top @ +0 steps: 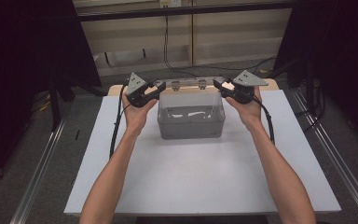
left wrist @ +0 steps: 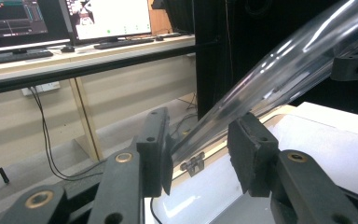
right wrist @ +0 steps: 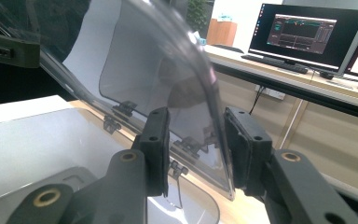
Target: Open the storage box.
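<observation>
A clear plastic box (top: 191,125) stands at the far middle of the white table (top: 191,177). Its clear hinged lid (top: 191,95) is tilted up on the back hinges (top: 175,85). My left gripper (top: 154,89) grips the lid's left edge and my right gripper (top: 218,86) its right edge. In the left gripper view the lid's rim (left wrist: 279,70) runs between the two pads of the left gripper (left wrist: 200,154), with the other gripper (left wrist: 354,65) at its far end. The right gripper view has the lid (right wrist: 158,70) pinched between the pads of the right gripper (right wrist: 196,149).
A wooden board edge (top: 270,84) lies under the table's far side. Beyond it are a desk with monitors (right wrist: 307,32) and hanging cables (top: 166,42). Dark curtains flank both sides, and metal rails (top: 335,158) run along the floor.
</observation>
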Demonstrator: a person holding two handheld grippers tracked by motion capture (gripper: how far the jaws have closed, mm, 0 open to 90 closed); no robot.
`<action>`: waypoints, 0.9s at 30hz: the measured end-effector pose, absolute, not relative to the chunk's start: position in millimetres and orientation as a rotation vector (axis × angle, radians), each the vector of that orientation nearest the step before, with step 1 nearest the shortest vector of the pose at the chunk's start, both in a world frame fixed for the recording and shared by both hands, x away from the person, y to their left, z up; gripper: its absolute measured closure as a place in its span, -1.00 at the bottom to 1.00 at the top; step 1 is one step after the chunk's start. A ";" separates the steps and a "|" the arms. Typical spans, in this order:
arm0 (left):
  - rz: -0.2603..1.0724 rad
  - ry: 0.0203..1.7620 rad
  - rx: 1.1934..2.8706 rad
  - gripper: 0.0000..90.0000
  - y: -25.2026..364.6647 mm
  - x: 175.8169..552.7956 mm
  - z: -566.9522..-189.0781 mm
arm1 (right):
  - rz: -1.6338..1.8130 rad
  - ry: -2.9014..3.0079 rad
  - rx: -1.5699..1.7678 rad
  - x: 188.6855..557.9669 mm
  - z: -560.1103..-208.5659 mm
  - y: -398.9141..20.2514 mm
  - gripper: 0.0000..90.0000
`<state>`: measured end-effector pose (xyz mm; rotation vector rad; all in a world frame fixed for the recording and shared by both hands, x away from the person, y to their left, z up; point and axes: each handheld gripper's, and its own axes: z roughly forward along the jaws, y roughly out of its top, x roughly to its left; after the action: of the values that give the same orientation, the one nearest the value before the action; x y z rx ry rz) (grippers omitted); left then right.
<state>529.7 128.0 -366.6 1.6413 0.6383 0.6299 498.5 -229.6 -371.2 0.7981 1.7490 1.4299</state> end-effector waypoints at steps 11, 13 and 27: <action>0.613 0.654 1.612 0.34 127.9 537.7 -368.2 | 1.468 1.737 0.836 506.7 -372.8 -232.0 0.39; 0.611 0.658 1.608 0.34 127.9 539.1 -368.9 | 1.476 1.730 0.839 508.1 -373.0 -232.1 0.40; 0.619 0.662 1.625 0.36 126.9 545.5 -372.4 | 1.497 1.735 0.905 521.2 -383.7 -233.4 0.39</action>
<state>545.5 126.9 -372.4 1.6249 0.6623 0.6190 521.2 -233.4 -383.7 0.9053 1.7347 1.4970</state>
